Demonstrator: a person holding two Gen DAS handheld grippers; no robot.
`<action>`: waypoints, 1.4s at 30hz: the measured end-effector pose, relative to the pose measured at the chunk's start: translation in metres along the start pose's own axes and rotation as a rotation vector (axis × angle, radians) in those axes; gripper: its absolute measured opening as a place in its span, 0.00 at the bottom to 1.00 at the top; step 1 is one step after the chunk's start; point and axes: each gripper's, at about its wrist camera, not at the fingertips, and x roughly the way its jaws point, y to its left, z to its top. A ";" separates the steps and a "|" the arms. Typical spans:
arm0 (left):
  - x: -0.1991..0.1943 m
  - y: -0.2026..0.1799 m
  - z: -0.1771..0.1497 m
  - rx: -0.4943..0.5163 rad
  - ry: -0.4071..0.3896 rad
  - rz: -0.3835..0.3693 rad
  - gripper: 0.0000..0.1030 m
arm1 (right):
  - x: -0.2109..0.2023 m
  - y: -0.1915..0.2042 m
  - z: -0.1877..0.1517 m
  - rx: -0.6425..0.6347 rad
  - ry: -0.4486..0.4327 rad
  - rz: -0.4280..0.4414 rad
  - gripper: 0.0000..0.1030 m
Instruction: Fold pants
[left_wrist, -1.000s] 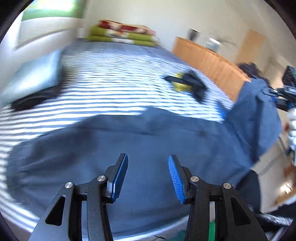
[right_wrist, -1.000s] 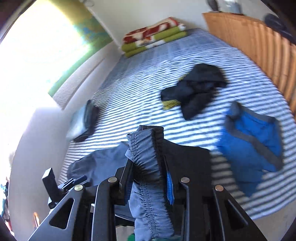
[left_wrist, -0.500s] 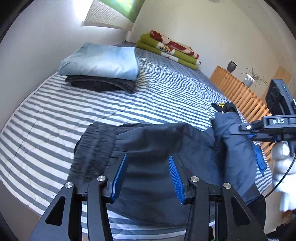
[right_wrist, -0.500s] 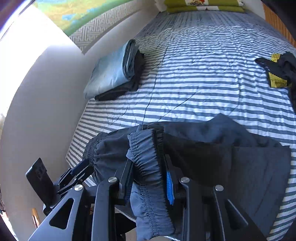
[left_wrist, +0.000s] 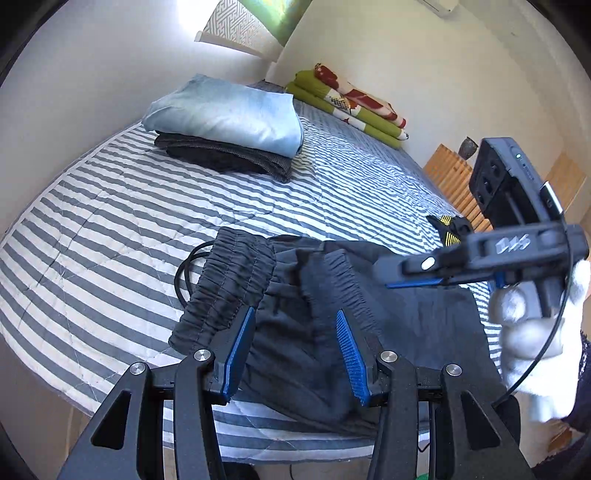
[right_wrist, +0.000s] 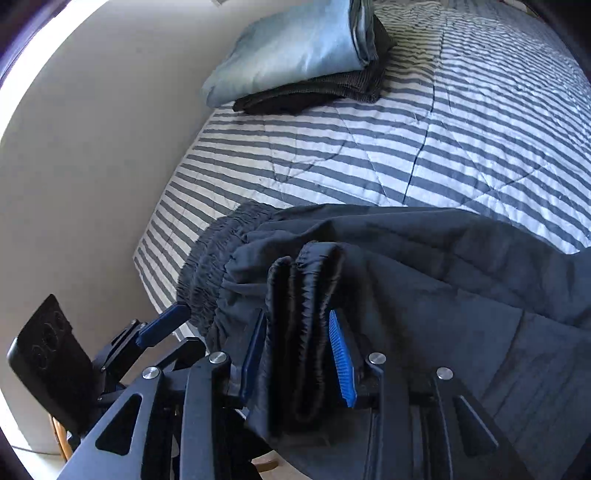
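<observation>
The right gripper (right_wrist: 297, 350) has just been opening, a gathered cuff of the pants (right_wrist: 424, 266) between its jaws; the right pad stands clear, so the hold is judged released. The left gripper (left_wrist: 291, 350) is open and empty above the cloth. The pants lie doubled at the near edge of the bed (left_wrist: 110, 229), waistband (left_wrist: 229, 280) beside the cuff. A folded stack (left_wrist: 229, 125) sits farther up the bed. Step: first fold laid. Next: withdraw, smooth, fold across.
</observation>
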 end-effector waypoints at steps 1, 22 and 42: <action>0.000 -0.001 0.000 -0.002 -0.001 -0.002 0.47 | -0.007 -0.002 0.002 0.006 -0.002 0.047 0.40; 0.092 -0.123 -0.041 0.328 0.200 0.227 0.44 | -0.137 -0.212 -0.143 0.255 -0.118 -0.159 0.41; 0.036 -0.071 -0.025 0.067 -0.002 0.333 0.69 | -0.109 -0.222 -0.177 0.128 -0.053 -0.295 0.46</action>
